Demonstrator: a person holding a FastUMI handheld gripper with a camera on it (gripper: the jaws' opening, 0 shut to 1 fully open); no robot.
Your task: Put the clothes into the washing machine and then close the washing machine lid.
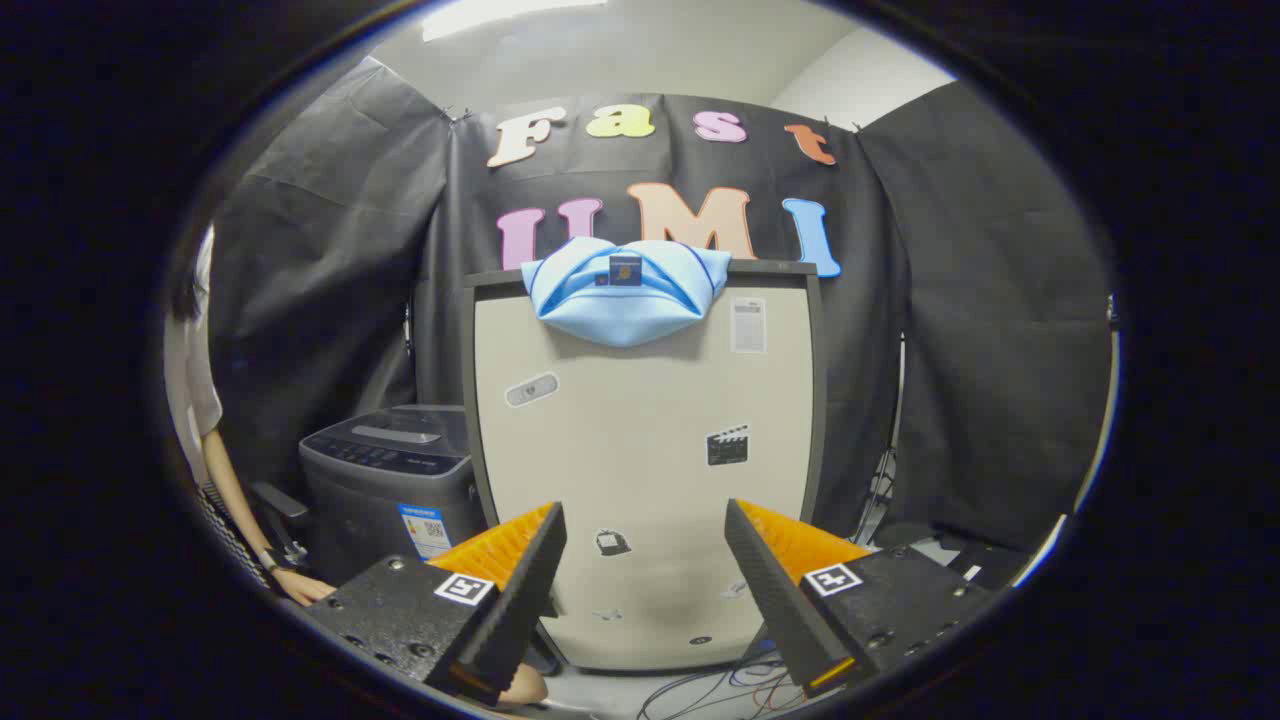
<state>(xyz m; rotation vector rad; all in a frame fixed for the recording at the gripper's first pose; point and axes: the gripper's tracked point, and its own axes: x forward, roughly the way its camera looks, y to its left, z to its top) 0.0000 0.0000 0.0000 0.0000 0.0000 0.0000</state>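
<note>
Claw (645, 560) with 2 wedge fingers, ridged faces, square tags, screwed blocks, spread apart

Left of the fingers, the washing machine (385, 480) hides partly behind the beige panel (645, 460). The person (215, 440) beside it is cut off. Stickers (727, 446) on the panel are too small to read.

Single fisheye view riding on the gripper (645, 590), looking forward along its two spread-apart fingers, roughly level. It faces the tall beige panel with dark frame (645, 450) head-on, fairly near, pale blue folded cloth (625, 290) draped over its top edge. Dark grey top-loading washing machine (390, 480) sits left, beyond the fingers.
</note>
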